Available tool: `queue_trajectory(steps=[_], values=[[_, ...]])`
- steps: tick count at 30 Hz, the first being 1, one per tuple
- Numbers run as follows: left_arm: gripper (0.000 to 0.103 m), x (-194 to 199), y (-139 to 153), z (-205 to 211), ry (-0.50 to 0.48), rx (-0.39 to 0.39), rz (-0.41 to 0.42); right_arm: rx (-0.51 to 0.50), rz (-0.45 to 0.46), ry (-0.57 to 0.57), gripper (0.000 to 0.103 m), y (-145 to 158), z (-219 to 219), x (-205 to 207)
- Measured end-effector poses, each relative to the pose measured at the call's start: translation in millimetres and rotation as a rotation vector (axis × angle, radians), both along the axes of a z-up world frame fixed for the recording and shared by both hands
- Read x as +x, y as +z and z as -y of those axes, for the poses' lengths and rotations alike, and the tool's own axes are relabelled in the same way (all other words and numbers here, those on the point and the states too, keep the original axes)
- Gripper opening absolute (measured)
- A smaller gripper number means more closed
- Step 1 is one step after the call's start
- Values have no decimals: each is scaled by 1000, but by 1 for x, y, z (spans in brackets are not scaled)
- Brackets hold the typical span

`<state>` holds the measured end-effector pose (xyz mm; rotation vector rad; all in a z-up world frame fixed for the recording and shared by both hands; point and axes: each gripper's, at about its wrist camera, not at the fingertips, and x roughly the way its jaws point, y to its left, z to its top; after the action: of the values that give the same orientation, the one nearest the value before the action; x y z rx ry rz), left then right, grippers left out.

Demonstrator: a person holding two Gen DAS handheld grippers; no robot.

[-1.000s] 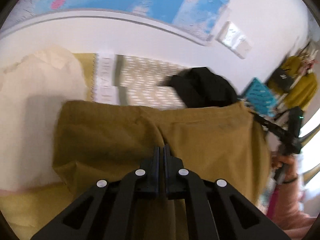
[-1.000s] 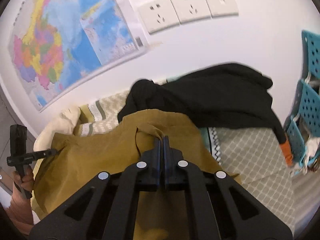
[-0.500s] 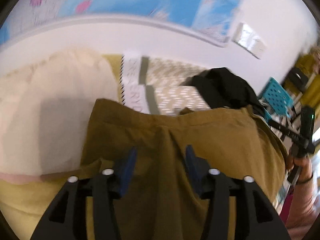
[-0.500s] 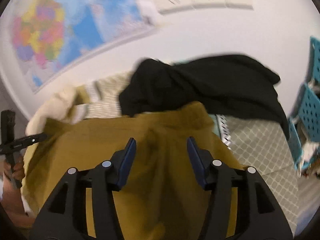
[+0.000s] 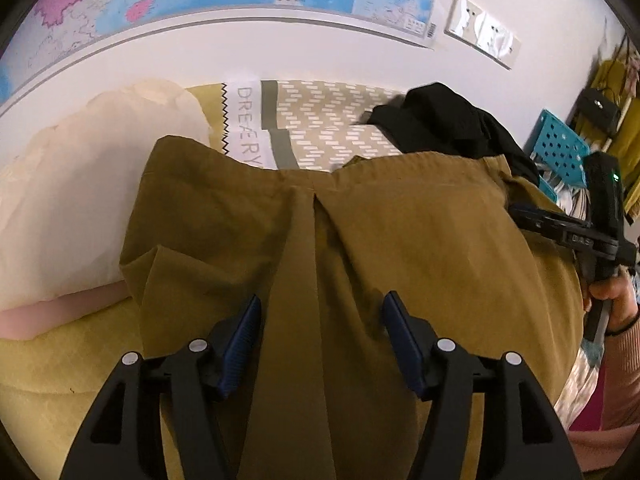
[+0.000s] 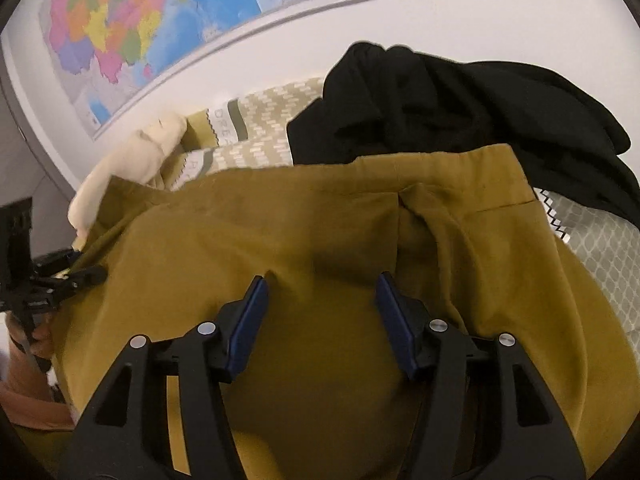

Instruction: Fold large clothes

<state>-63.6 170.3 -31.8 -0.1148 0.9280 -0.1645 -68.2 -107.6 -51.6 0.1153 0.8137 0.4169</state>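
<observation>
The mustard-brown garment lies spread over a patterned bed cover, with its far hem running roughly straight just short of the black garment heaped behind it toward the wall. To the brown garment's left, seen from the left tool, sits a cream-coloured stack, touching or just overlapping its left edge. The left tool hangs above the brown cloth with its jaws opening, and nothing is pinched between them; the cloth only lies below the blue pads. The right tool is the same: jaws opening over the cloth, no fold caught in them. Judging by how the cloth sits, a fold has just been laid down: the garment shows a doubled upper edge and a pleat-like crease running down from it, and the near part looks like a layer resting on another. It is still a wide panel, though, with a slack ridge near the right tool and a loose corner at its left edge beside the cream stack. So the job seems partway done; further folds to narrow it, some smoothing, and then the black garment beyond it appear to remain.
</observation>
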Motion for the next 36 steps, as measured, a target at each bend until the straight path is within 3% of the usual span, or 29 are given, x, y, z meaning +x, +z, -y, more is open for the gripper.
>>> queue_trajectory(steps=[6,10,16,19,22,25,27,32,36], values=[[61,-5,3,7,16,59,16,29,54,-2,65,20,9,-30],[61,-14,6,10,19,87,32,83,73,3,66,30,20,-51],[61,-37,9,10,-15,51,49,103,82,8,67,26,26,-72],[63,-46,3,5,-20,34,47,100,49,-5,66,10,29,-69],[63,-45,-6,-6,-6,-34,44,76,52,-38,55,-2,31,-61],[63,-44,-15,-10,14,-60,48,81,52,-60,55,-8,32,-55],[63,-45,-12,-8,23,-51,45,76,45,-65,57,-6,30,-55],[64,-68,4,-14,3,-76,108,200,63,-42,62,14,46,-82],[64,-96,13,-19,-44,-72,141,158,117,1,68,27,45,-115]])
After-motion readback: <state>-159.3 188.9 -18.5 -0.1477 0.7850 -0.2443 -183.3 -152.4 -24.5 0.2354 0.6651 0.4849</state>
